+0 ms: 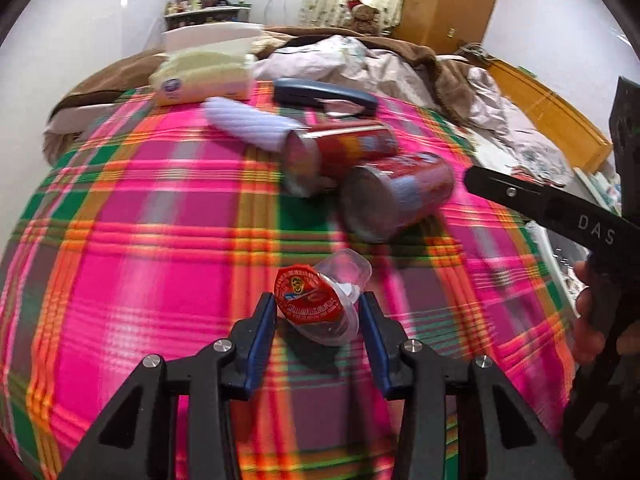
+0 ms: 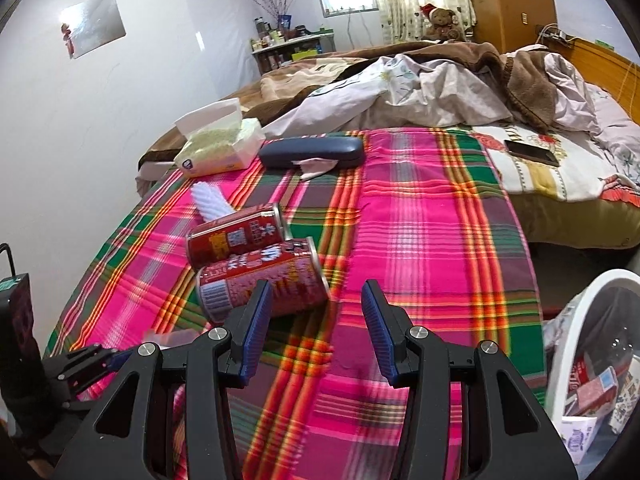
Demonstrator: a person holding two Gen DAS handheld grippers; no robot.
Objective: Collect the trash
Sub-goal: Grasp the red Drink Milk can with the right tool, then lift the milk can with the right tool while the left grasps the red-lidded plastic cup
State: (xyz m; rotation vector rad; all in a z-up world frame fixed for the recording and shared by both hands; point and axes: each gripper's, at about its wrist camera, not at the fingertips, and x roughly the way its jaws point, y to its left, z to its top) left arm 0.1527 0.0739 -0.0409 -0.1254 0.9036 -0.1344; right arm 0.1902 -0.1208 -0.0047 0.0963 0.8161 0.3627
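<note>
On the pink plaid cloth (image 2: 420,216) we held the left gripper (image 1: 318,312) with its blue pads clamped on a clear plastic cup with a red foil lid (image 1: 320,304). Our right gripper (image 2: 316,300) hung apart, empty, just right of two red cans (image 2: 256,264); open cloth stretched right toward the white bin (image 2: 576,320).

Both wrist cameras looked steeply down along their tongs, close over the plaid blanket (image 1: 140,260). Both views shared the two red cans (image 2: 256,272) at mid-frame and the far window wall.
</note>
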